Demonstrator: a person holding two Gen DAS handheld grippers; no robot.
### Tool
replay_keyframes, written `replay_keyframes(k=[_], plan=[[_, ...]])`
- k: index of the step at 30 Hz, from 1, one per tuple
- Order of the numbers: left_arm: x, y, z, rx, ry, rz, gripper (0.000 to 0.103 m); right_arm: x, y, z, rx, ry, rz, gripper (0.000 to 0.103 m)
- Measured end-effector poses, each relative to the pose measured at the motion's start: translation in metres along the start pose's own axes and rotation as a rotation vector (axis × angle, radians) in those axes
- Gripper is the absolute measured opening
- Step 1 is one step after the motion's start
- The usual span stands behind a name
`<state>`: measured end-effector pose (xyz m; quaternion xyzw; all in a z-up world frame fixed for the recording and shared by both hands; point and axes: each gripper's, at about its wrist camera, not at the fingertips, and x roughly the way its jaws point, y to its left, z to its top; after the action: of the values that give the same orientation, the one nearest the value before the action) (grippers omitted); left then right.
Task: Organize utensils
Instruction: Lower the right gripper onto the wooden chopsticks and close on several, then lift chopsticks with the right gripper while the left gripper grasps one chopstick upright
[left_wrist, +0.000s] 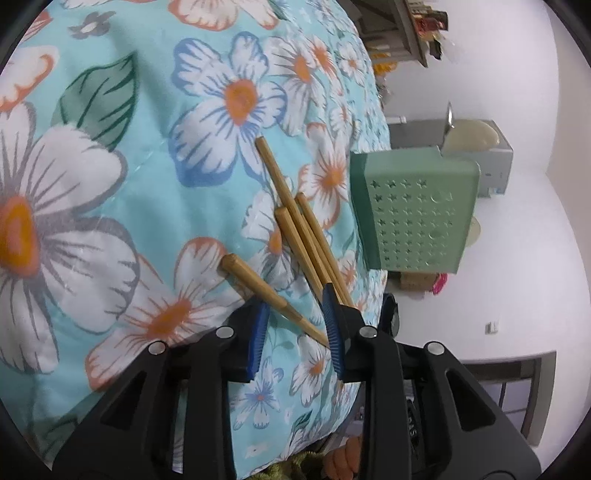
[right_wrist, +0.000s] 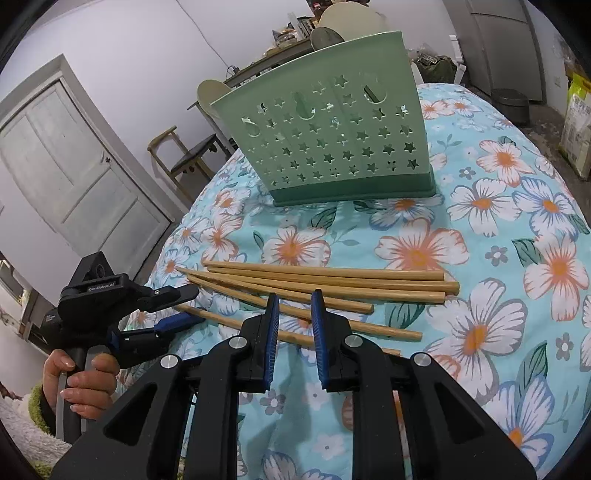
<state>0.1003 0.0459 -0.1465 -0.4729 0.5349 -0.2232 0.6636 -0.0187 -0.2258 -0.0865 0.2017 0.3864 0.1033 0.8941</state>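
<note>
Several wooden chopsticks (right_wrist: 325, 284) lie side by side on a floral tablecloth (right_wrist: 498, 258). A green utensil holder (right_wrist: 332, 147) with star cut-outs stands behind them; it also shows in the left wrist view (left_wrist: 417, 210). My right gripper (right_wrist: 295, 325) is open, hovering just above the nearest chopsticks. My left gripper (left_wrist: 295, 325) is open, its jaws either side of the thin end of one chopstick (left_wrist: 273, 295). The left gripper also shows at the left of the right wrist view (right_wrist: 184, 306).
The table's rounded edge (right_wrist: 192, 206) falls away at the left. A chair (right_wrist: 184, 155) and a door (right_wrist: 74, 166) stand beyond it. Plates (right_wrist: 343, 18) sit behind the holder.
</note>
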Motion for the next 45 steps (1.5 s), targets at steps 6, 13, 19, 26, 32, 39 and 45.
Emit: replay_keyframes(k=[6,13,19,26,32,39,45], plan=[[-0.001,0.007,-0.002,-0.029,-0.026,0.012,0.013,-0.002,0.001,-0.001,-0.004,-0.006,-0.003,0.018],[-0.022,-0.011,-0.008,0.117,-0.075,-0.014,0.01,-0.018,0.009,0.003,-0.042,-0.057,-0.032,0.018],[-0.078,-0.056,-0.012,0.38,-0.221,-0.018,0.007,-0.031,0.014,0.008,-0.073,-0.1,-0.046,0.018],[-0.142,-0.098,-0.012,0.573,-0.401,0.032,0.005,-0.011,0.048,0.006,-0.211,-0.037,-0.024,0.018],[-0.184,-0.104,0.002,0.597,-0.519,0.075,0.005,0.028,0.103,-0.007,-0.536,0.048,-0.128,0.018],[-0.201,-0.098,0.014,0.585,-0.579,0.113,0.005,0.066,0.142,-0.025,-0.809,0.107,-0.262,0.018],[-0.205,-0.093,0.02,0.585,-0.588,0.111,0.005,0.084,0.162,-0.039,-0.989,0.109,-0.364,0.018]])
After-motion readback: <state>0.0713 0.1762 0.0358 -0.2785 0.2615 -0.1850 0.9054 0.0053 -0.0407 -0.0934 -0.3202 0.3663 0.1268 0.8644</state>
